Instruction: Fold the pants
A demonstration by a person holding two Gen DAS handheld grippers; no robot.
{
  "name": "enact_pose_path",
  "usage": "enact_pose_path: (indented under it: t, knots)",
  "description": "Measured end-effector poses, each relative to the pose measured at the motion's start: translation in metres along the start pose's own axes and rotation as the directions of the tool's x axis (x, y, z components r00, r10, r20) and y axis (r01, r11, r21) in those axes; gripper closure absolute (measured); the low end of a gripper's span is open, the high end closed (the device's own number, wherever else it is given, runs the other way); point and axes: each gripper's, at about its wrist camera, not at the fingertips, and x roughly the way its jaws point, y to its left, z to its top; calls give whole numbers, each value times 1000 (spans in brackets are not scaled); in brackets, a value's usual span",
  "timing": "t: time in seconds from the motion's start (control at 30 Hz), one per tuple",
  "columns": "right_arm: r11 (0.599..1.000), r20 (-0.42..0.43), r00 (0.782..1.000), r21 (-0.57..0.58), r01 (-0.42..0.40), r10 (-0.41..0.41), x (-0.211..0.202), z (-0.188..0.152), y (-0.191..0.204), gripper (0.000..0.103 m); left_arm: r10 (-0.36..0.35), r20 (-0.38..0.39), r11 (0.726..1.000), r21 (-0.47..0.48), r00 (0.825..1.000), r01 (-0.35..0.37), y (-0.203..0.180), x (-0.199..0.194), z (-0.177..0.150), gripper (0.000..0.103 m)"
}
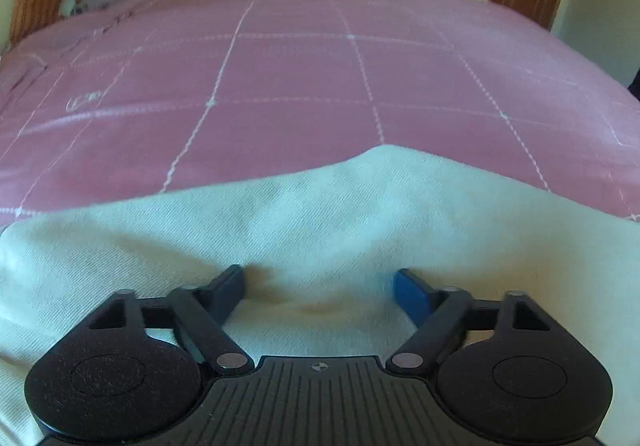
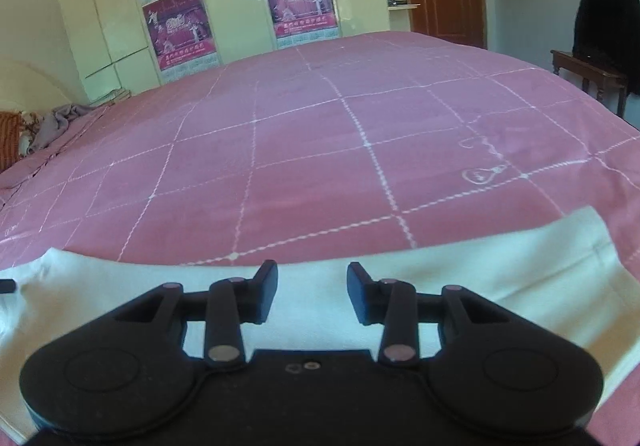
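Left wrist view shows the left tool [image 1: 320, 288] spread wide over the pants [image 1: 320, 230], which fill the lower half of the frame as a pale cream sheet of cloth. Its 2 fingers [image 1: 412, 296] sit apart with nothing pinched; cloth only bulges slightly between them, so the tool reads as open above the fabric, probably so the garment can settle on the bed [image 1: 304, 66].

In the right wrist view the right tool [image 2: 312, 292] hovers at the far edge of the pants [image 2: 480, 266], which run as a band across the lower frame, from lower left to a corner at right. Its fingers stand partly apart with a clear gap and grip nothing. Laying the cloth flat on the pink checked bed [image 2: 320, 146] gives a broad, even base for the next fold. A wardrobe [image 2: 100, 6] with posters stands beyond.
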Motion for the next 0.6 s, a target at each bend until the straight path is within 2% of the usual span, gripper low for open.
enact_pose_path:
  t: [0.03,0.07,0.13,0.2,0.23,0.27,0.3,0.33,0.37,0.4,0.47,0.53,0.6]
  knots:
    - [1000,-75,997,-21,23,-24,17,1,7,59,6,-23,1000,11,1000,-6,-4,-2,5,12]
    - [998,-167,984,-42,49,-55,36,0,10,56,6,-28,1000,5,1000,-6,-4,-8,11,12]
    - [995,-167,983,-82,63,-76,38,4,19,54,11,71,1000,-20,997,-10,7,-33,15,12]
    - [999,-117,993,-53,4,-10,27,9,24,57,74,109,997,-21,991,-72,26,-45,15,12]
    - [999,-87,996,-46,-18,14,23,13,30,57,106,98,994,-27,989,-104,39,-44,12,12]
    - [998,-72,997,-53,-31,27,23,16,37,57,139,47,990,-35,989,-138,51,-36,8,12]
    - [996,-65,996,-62,-59,55,24,18,46,56,146,-44,988,-46,988,-148,70,-20,3,12]
    - [994,-69,995,-73,-83,78,30,16,53,56,100,-38,992,-78,994,-103,83,-19,-5,12]
    - [993,-113,991,-87,-83,73,40,12,59,56,76,1,990,-121,997,-76,93,-29,-11,12]
    - [993,-197,980,-110,-53,31,58,6,64,56,67,21,988,-141,998,-63,97,-39,-14,12]
    - [987,-172,985,-155,-32,5,56,1,73,57,85,60,986,-151,995,-75,101,-61,-24,12]
    - [984,-103,989,-135,-116,102,34,2,76,57,87,88,987,-141,992,-73,104,-73,-40,12]
    - [968,-103,975,-138,-209,196,28,2,83,55,107,48,988,-120,993,-100,107,-73,-57,12]
